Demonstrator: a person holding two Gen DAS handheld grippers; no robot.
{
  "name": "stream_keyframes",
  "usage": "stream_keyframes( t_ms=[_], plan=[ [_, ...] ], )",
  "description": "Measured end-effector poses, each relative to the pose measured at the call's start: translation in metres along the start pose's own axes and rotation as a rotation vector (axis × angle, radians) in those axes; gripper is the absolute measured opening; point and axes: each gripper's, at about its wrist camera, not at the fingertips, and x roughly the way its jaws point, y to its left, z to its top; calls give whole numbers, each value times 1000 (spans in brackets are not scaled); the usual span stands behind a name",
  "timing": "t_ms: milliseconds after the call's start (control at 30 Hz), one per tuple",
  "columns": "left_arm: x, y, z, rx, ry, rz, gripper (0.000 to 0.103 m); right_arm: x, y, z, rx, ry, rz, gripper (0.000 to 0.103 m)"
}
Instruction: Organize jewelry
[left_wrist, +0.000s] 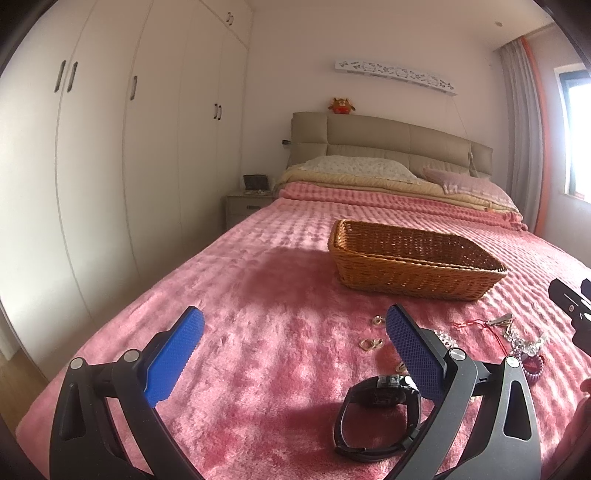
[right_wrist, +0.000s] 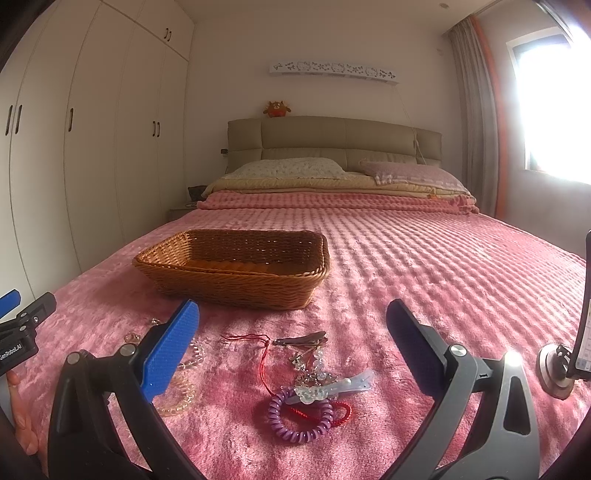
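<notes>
Left wrist view: the left gripper (left_wrist: 293, 328) is held low over the pink blanket (left_wrist: 258, 295), its blue-padded fingers (left_wrist: 177, 354) spread wide apart with nothing between them. A black watch (left_wrist: 376, 413) is seen lying on the blanket just beside the right-hand finger, at the bed's near edge, its strap looped. Small gold-coloured pieces (left_wrist: 371, 344) are scattered a little beyond it (too small for their type to be told). A wicker basket (left_wrist: 413, 284) is set farther up the bed, toward the middle, and no jewelry can be made out inside it.

Right wrist view: the right gripper (right_wrist: 291, 325) is likewise held with its fingers (right_wrist: 170, 350) wide apart, gripping nothing. Between and below the fingers a cluster of jewelry is laid on the blanket near the bed's near edge: a purple coil hair tie (right_wrist: 299, 417) overlapping a red band (right_wrist: 341, 411), a clear hair clip (right_wrist: 332, 386) resting across the coil, a tangle of crystal beads (right_wrist: 312, 363), a brown hair clip (right_wrist: 301, 338) and a red cord (right_wrist: 255, 341). A pale amber bracelet (right_wrist: 181, 400) is partly hidden behind the left-hand finger. The basket (right_wrist: 236, 280) is seen beyond the cluster, well apart from it. The other gripper's tip is caught at the left border.
</notes>
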Motion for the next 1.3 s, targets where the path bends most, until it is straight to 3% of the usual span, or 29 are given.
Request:
stream_keyframes(
  t_ms=[200,300,367,400,533,700,767,933,1067,1300],
  plan=[
    [4,9,3,-39,37,-54,95,3,-2,0,6,26,8,94],
    [1,12,5,-35,70,-66,95,7,-7,0,20,68,25,82],
    [-2,12,2,-11,104,-81,93,9,-11,-3,15,109,36,66],
    [-4,11,0,3,124,-94,93,8,-12,-6,13,120,35,63],
    [-7,10,-13,39,207,-110,82,-7,-24,-18,1,145,0,54],
    [-1,15,-25,4,319,-191,65,-19,-44,-37,9,271,42,48],
    [3,16,-27,-11,356,-219,55,-13,-45,-38,-14,322,51,34],
    [14,13,-32,-31,411,-247,51,10,-54,-37,10,404,66,33],
    [25,11,-29,-63,445,-274,49,38,-67,-36,103,512,140,33],
    [31,0,-30,-36,460,-288,49,71,-83,-34,320,583,238,34]
  ],
)
